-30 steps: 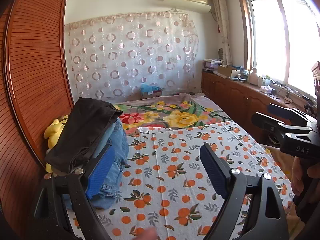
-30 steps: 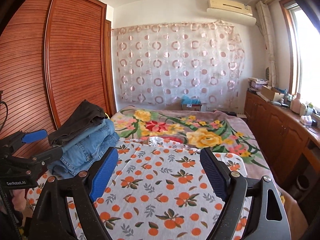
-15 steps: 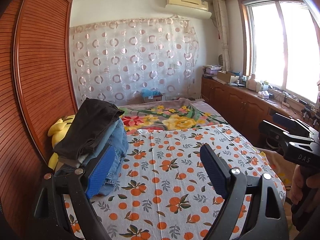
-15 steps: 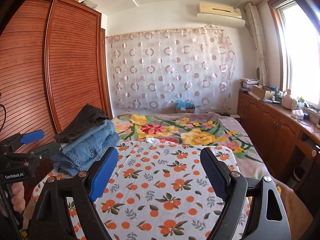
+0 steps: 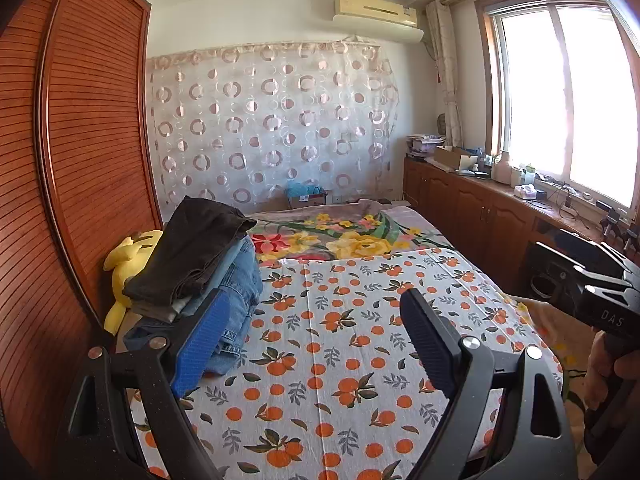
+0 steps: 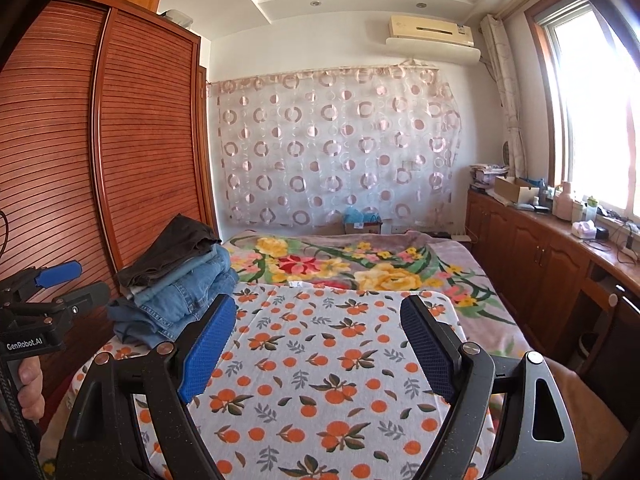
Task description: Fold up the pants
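Observation:
A stack of folded pants (image 5: 208,276) sits at the left side of the bed, with dark brown pants (image 5: 196,252) on top and blue jeans (image 5: 240,300) beneath. It also shows in the right wrist view (image 6: 176,280). My left gripper (image 5: 316,344) is open and empty, held above the orange-print sheet (image 5: 360,360), just right of the stack. My right gripper (image 6: 316,344) is open and empty above the same sheet (image 6: 320,380). Each gripper shows at the edge of the other's view: the right one (image 5: 588,276), the left one (image 6: 56,284).
A wooden wardrobe (image 5: 80,160) runs along the bed's left side. A yellow plush toy (image 5: 124,264) lies behind the stack. A floral blanket (image 5: 344,236) covers the far half of the bed. A wooden counter (image 5: 520,216) with clutter runs under the window at right.
Both grippers have pulled back and risen away from the bed, so the stack and sheet look farther off. Both stay open and empty.

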Motion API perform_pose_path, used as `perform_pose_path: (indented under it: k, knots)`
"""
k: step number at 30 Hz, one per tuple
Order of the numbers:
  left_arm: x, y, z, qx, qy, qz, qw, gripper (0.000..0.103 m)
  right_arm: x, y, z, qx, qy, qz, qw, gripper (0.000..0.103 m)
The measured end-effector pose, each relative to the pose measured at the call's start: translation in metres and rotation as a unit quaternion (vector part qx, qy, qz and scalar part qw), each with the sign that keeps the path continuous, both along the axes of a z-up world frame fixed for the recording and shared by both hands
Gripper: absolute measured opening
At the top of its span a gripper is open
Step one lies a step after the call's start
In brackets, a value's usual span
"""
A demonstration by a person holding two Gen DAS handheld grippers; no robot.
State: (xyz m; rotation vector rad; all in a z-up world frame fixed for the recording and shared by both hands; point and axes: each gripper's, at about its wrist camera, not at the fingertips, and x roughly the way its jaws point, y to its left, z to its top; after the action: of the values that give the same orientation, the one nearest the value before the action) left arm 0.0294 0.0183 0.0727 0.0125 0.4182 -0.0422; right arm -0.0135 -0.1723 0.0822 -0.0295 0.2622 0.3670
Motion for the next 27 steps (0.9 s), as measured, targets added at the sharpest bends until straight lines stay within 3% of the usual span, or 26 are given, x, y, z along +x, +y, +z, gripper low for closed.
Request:
perform_pose_path:
  k: [27]
  knots:
    - [-0.004, 0.005, -0.010, -0.005, 0.008, 0.004, 0.9999, 0.087, 0.006, -0.003, -0.008, -0.006, 0.009, 0.006, 1.000, 0.086]
